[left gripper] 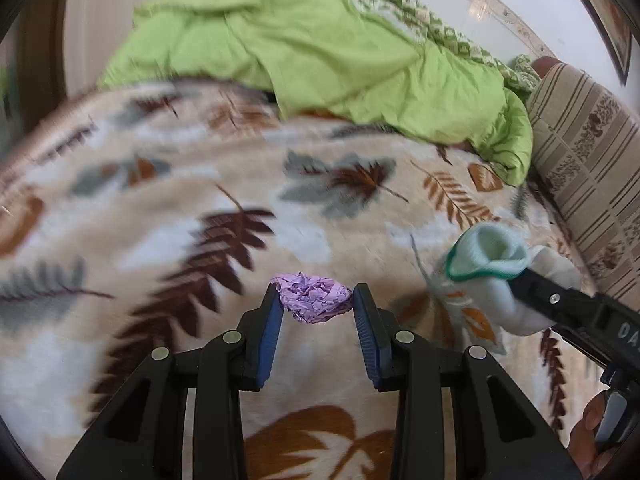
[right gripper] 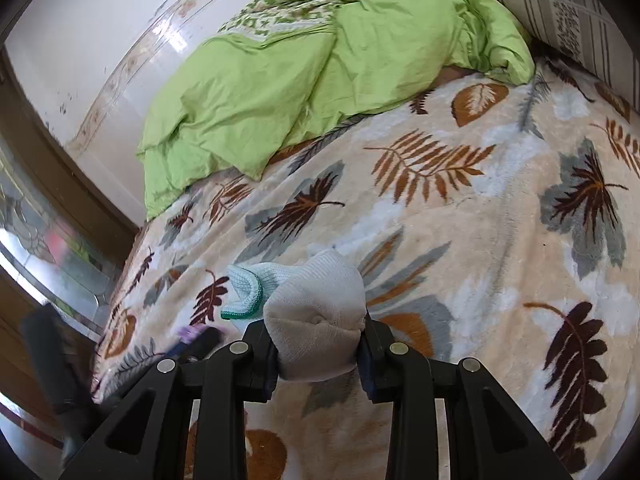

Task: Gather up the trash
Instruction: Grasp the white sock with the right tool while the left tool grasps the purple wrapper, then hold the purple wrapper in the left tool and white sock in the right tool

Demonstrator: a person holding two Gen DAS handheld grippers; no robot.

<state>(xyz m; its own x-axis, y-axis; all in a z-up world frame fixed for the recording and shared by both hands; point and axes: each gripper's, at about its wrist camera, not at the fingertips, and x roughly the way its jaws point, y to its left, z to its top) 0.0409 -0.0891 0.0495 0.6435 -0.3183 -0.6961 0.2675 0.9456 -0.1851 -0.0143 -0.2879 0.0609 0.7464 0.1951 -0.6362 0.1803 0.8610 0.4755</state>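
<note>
Your left tongs (left gripper: 314,305) clench the crumpled purple paper (left gripper: 314,298) just above the leaf-patterned blanket (left gripper: 200,184) on the bed. Your right tongs (right gripper: 320,346) grip a white sock (right gripper: 316,320).

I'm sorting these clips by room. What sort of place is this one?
Most likely a bedroom. The view looks down on a bed spread with a leaf-patterned blanket, a rumpled green duvet bunched at its far side, and a striped cushion along the edge.

purple wad (left gripper: 314,302): crumpled paper, matt
sock (right gripper: 316,320): ribbed knit cloth
blanket (left gripper: 180,208): plush fleece, leaf-printed
green duvet (right gripper: 280,88): smooth, creased cloth
left tool (left gripper: 316,312): matt black plastic
</note>
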